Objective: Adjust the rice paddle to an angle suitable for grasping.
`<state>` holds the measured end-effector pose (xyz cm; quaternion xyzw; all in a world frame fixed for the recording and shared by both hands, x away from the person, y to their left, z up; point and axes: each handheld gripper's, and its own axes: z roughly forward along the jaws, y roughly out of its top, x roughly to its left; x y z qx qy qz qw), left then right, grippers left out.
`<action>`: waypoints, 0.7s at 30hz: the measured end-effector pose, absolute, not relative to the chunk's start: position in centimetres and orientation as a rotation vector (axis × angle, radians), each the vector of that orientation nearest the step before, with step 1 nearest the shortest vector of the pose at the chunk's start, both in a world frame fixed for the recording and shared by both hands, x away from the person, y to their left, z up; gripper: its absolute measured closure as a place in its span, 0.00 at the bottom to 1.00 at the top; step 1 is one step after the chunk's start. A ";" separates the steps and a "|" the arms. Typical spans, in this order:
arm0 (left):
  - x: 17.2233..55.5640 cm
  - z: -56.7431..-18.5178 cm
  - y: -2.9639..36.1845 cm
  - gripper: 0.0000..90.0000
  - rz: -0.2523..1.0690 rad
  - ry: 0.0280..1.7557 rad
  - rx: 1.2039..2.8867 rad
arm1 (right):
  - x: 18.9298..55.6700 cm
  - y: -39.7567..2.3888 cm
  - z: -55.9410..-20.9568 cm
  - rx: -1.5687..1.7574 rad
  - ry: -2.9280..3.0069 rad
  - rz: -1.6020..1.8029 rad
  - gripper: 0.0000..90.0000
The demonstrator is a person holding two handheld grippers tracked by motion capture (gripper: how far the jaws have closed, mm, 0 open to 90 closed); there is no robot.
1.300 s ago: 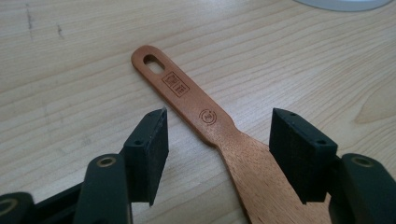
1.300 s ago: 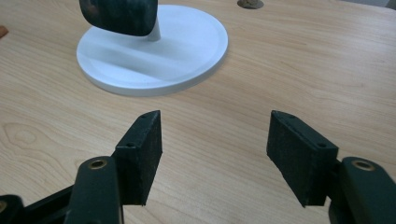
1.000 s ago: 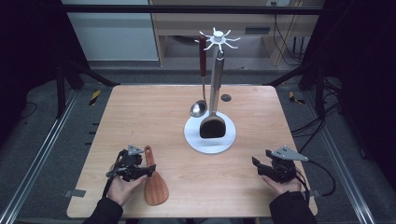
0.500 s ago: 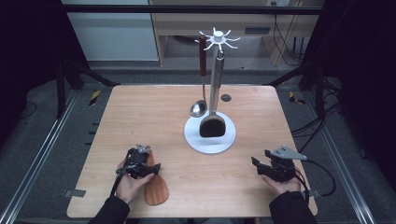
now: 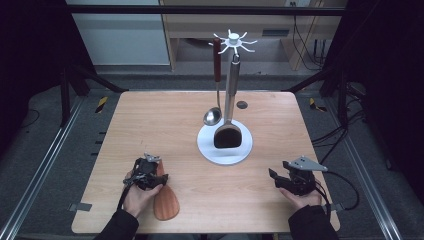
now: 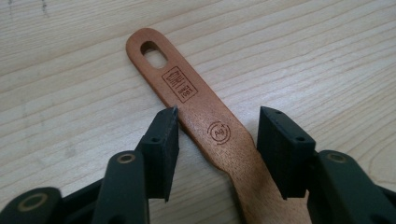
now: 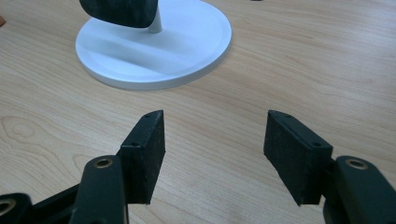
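Step in hand: I judge I'm about to pick up the wooden spatula (image 6: 205, 126) with the left gripper (image 6: 217, 140), probably to hang it on the rack (image 5: 231, 95) with the other utensils.
Left gripper: spread, one jaw on each side of the spatula's handle, not yet pinching; the left jaw's tip looks to be at the handle's edge, the right jaw stands clear of it.
Right gripper (image 7: 212, 144): spread and holding nothing, low over bare counter (image 7: 289, 56) at the near right, with the rack's white base (image 7: 154, 51) beyond it.
Where the spatula is: flat on the counter at the near left, by my left hand (image 5: 137, 195), well apart from the rack.
Which way it points: in the high view the blade (image 5: 166, 202) lies toward the near edge and the handle runs away from me, toward the far side, leaning slightly left.
Long axis: nearly near-to-far on the counter; in the left gripper view it runs diagonally, with the hanging hole (image 6: 153, 48) at the far tip.
How to do it well: I'd centre the handle between the jaws first, then close squarely across its width, low enough to catch the thin wood.
Grip point: I'd stay near the round stamp (image 6: 219, 132), leaving the hole free for a hook.
Risk: an off-centre squeeze could spin the spatula flat on the counter.
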<state>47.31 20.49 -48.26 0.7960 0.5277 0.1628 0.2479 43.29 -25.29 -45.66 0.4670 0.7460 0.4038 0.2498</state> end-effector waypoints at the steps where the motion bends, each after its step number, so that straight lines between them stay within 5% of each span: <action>1: 47.4 -48.2 20.6 0.55 0.438 1.439 2.171 | 43.3 -25.3 -45.7 1.271 2.033 1.099 0.43; 21: 48.2 -47.6 22.8 0.70 0.446 1.438 2.264 | 43.4 -25.3 -45.7 1.264 2.041 1.103 0.44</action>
